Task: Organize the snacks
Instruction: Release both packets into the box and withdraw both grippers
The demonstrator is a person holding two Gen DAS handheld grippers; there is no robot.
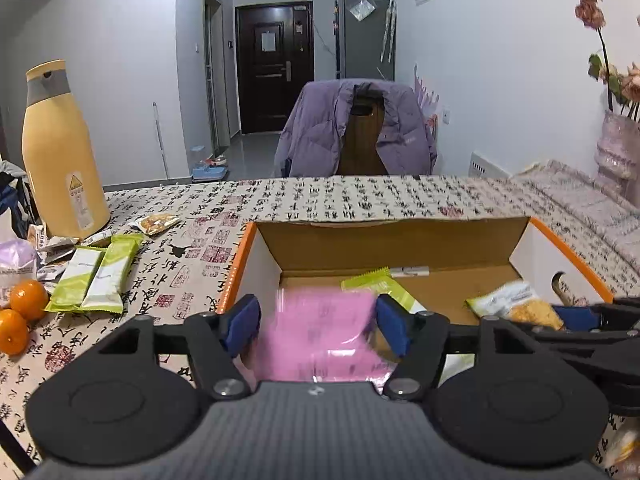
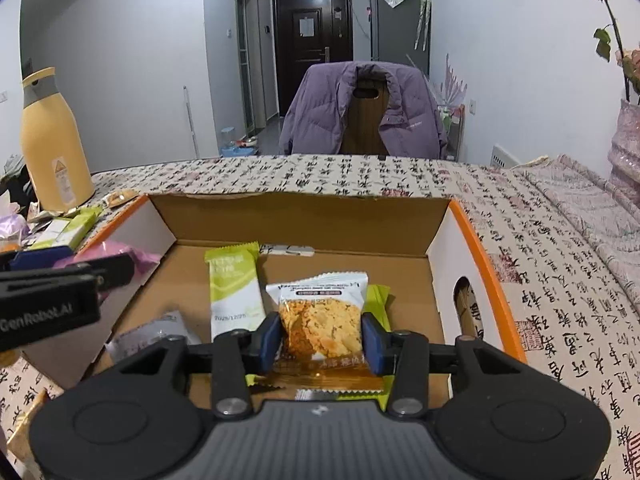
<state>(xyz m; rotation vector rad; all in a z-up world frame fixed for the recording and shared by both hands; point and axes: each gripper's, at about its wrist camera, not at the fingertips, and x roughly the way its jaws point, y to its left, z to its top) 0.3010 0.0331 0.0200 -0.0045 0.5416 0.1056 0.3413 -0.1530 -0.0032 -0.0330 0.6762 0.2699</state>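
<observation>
An open cardboard box (image 1: 234,276) with orange rims stands on the calligraphy-print tablecloth. My left gripper (image 1: 318,328) hangs over the box's left end; a pink packet (image 1: 320,332) lies blurred between its blue pads (image 1: 244,324), which stand apart from it, so this gripper is open. My right gripper (image 2: 321,340) is over the box's right half, shut on a clear cookie packet (image 2: 320,320) with a pad on each side. A green-and-white bar packet (image 2: 234,292) lies on the box floor, and another green packet (image 2: 378,300) peeks out behind the cookie.
Left of the box lie two green bar packets (image 1: 92,276), small wrappers, two oranges (image 1: 28,300) and a tall yellow flask (image 1: 60,152). A chair draped with a purple jacket (image 1: 356,132) stands at the table's far edge. A vase of dried flowers (image 1: 616,148) is at the right.
</observation>
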